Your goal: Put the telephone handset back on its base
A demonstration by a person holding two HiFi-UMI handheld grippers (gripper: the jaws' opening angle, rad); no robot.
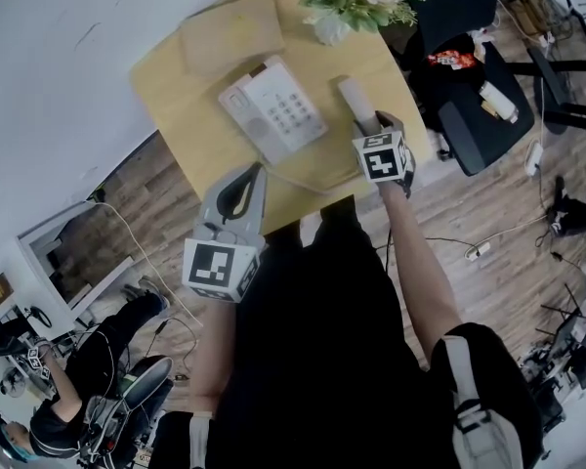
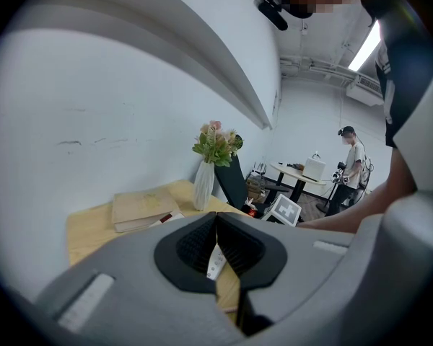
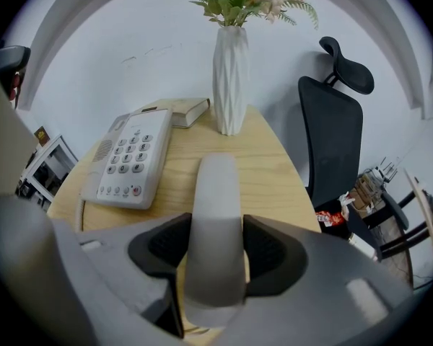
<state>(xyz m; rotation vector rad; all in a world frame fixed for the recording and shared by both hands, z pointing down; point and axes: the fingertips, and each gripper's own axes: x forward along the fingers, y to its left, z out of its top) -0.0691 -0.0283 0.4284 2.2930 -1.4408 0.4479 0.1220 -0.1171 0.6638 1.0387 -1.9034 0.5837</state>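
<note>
Handset (image 3: 216,186) sits pinched in right hand-held gripper (image 3: 216,228); left hand-held gripper (image 2: 215,216) is pressed together.

The pale grey handset (image 3: 215,193) lay lengthwise on the wooden table (image 3: 274,171), its near end clasped by the right gripper (image 3: 216,251). The white keypad base (image 3: 130,161) sat face up, apart to its left.

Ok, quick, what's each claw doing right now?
Left claw: closed, empty.
Right claw: closed on the handset.
</note>
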